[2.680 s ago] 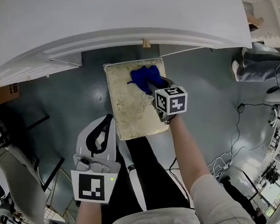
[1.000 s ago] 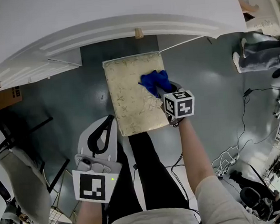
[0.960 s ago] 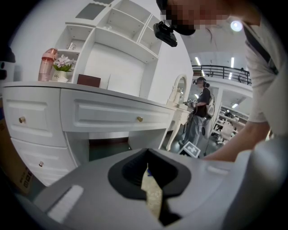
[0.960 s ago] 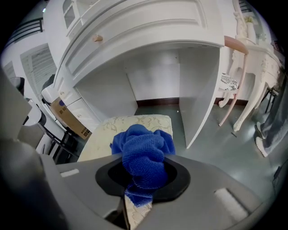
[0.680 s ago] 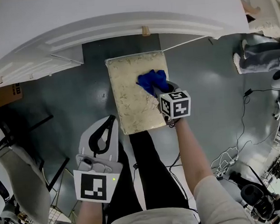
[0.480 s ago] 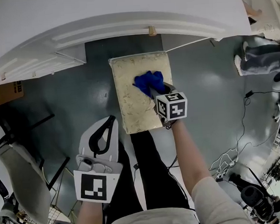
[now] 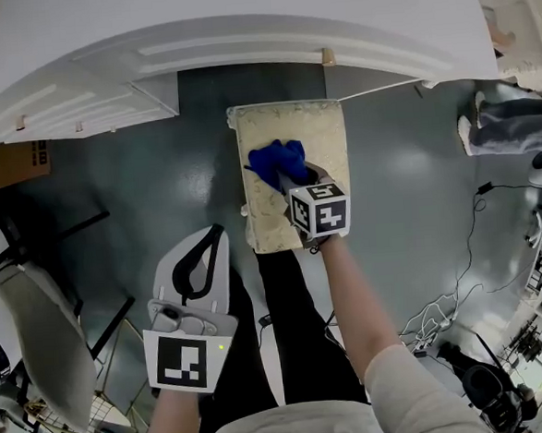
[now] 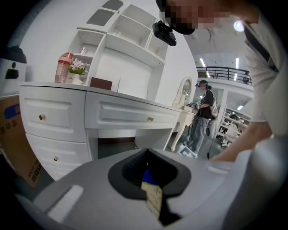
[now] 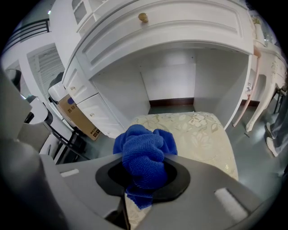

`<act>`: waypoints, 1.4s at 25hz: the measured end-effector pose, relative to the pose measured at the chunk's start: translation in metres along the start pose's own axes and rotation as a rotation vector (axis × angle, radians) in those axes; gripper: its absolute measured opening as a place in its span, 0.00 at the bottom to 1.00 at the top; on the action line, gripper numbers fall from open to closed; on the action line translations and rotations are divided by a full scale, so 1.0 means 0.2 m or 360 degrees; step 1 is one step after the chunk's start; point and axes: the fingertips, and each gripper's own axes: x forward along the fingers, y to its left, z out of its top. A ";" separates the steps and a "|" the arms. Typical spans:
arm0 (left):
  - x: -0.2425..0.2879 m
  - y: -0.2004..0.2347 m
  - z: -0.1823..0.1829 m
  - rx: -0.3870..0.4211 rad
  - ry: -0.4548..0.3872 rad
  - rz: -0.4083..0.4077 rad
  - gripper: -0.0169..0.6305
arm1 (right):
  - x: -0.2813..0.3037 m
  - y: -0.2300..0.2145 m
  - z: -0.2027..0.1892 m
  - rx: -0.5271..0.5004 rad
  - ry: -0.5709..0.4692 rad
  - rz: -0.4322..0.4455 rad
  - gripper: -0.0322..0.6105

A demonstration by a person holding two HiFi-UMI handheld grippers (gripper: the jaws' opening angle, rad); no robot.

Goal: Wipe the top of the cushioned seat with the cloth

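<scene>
The cushioned seat (image 7: 316, 138), cream with a floral pattern, stands on the floor in front of the white dressing table (image 7: 239, 19). My right gripper (image 7: 293, 174) is shut on the bunched blue cloth (image 7: 273, 159), which it presses onto the left-middle of the seat top. In the right gripper view the cloth (image 9: 144, 152) bulges out between the jaws, with the seat (image 9: 198, 130) beyond. My left gripper (image 7: 193, 267) hangs low at the left, away from the seat, its jaws together and holding nothing. Its view shows a sliver of cloth (image 8: 147, 176) and seat (image 8: 154, 197) through the gap.
A cardboard box (image 7: 8, 164) sits under the table at the left, with a chair (image 7: 28, 311) below it. Cables (image 7: 435, 310) lie on the floor at the right. A person (image 8: 202, 117) stands near a second white table (image 7: 516, 18). My own legs (image 7: 289, 348) are just before the seat.
My right gripper has dragged the cloth from the right side of the seat top across to its left-middle. The left gripper has stayed where it was.
</scene>
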 end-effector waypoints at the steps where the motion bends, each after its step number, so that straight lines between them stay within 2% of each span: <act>1: -0.01 0.01 0.00 -0.0003 -0.0002 0.0005 0.03 | 0.01 0.03 0.00 -0.0004 0.0001 0.0008 0.20; 9: -0.10 0.09 -0.04 -0.0013 -0.0007 0.0042 0.03 | 0.07 0.22 0.00 -0.0047 0.0008 0.0063 0.20; 20: -0.19 0.12 -0.05 0.0003 -0.0017 0.0040 0.03 | 0.04 0.24 -0.06 -0.0028 -0.0012 0.0063 0.20; 28: -0.27 0.11 -0.07 0.0035 -0.0019 -0.0005 0.03 | -0.03 0.27 -0.19 0.0012 -0.0020 0.0044 0.20; 35: -0.32 0.07 -0.11 0.0079 -0.0012 -0.0059 0.03 | -0.03 0.28 -0.20 -0.0029 -0.0004 0.0011 0.20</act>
